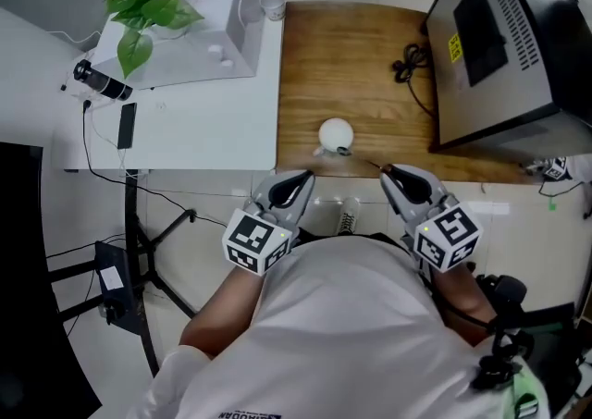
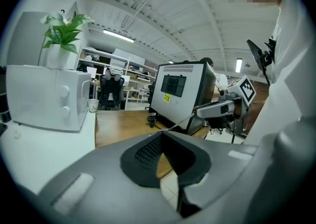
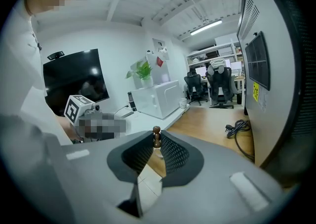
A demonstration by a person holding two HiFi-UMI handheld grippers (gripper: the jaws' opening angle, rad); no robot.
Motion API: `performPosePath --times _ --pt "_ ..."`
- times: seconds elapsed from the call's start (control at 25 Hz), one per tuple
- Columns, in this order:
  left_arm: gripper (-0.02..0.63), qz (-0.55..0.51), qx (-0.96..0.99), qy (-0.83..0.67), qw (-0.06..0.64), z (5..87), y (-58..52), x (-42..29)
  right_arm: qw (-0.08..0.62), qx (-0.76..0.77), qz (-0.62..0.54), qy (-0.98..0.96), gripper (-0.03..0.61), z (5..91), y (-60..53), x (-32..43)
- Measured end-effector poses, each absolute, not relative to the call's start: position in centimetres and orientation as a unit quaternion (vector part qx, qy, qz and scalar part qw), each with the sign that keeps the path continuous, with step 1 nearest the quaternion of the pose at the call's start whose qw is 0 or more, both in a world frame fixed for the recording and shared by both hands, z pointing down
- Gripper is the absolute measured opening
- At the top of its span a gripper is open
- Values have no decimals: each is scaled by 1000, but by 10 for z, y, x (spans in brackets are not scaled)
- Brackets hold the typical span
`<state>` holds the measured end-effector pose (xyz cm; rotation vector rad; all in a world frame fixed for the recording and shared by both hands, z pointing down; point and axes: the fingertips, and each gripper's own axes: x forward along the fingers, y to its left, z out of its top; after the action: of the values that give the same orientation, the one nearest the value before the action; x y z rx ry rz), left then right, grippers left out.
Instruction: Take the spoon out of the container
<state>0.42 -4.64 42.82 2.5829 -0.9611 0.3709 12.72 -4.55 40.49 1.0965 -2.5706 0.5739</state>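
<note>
Head view showed both forearms drawn in close to the person's white shirt, with the two tools held side by side at the near edge of the wooden table (image 1: 351, 66) and their noses aimed forward over it. The left gripper (image 1: 294, 188) hung just left of the container (image 1: 335, 133). In its own view its tips were pressed together with nothing between them.

The right gripper (image 1: 396, 175) sat just right of the container and angled inward. Its jaws were pinched on the knobbed brown end of the spoon (image 3: 156, 131), which stood up between the pads. From there the thin handle ran across to the white, rounded container, and its far end reached the container's near right rim. Whether that end lay inside or only against the rim could not be told.

The container stood close to the wooden table's near edge, between the two grippers' noses. Bare wood lay open behind it, up to a coiled black cable (image 1: 412, 66) far back on the right. A large grey machine (image 1: 499, 47) walled off the right side. On the left, the wood butted against a white table (image 1: 203, 121) carrying a white appliance (image 1: 199, 24), a plant (image 1: 143, 6) and a small cup (image 1: 272, 6), all well apart from the container.
</note>
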Motion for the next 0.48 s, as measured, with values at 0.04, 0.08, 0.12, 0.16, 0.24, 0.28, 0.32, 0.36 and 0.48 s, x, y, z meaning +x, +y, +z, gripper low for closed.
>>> performPosePath --times 0.04,0.08,0.12,0.16,0.24,0.28,0.32,0.36,0.48 --pt "5 130 916 -335 178 427 -42 1 141 386 199 -890 52 403 -40 124" --pt "5 130 919 -328 177 425 -36 -2 139 393 199 -887 52 401 -35 121" --pt "5 131 922 -320 176 424 -30 -5 137 400 200 -884 52 399 -28 117" --pt "5 133 925 -310 175 423 -22 -9 134 408 201 -881 52 396 -21 112" --pt "5 136 930 -294 173 421 -5 -20 129 422 205 -874 52 393 -3 101" --pt "5 135 933 -287 172 420 3 -26 126 429 206 -870 52 392 6 96" --pt "5 134 935 -281 171 419 10 -33 124 436 207 -867 52 392 16 91" --pt "5 132 937 -276 171 418 17 -39 123 445 209 -862 52 392 25 86" --pt "5 128 942 -259 173 419 44 -59 120 467 215 -849 52 396 58 73"
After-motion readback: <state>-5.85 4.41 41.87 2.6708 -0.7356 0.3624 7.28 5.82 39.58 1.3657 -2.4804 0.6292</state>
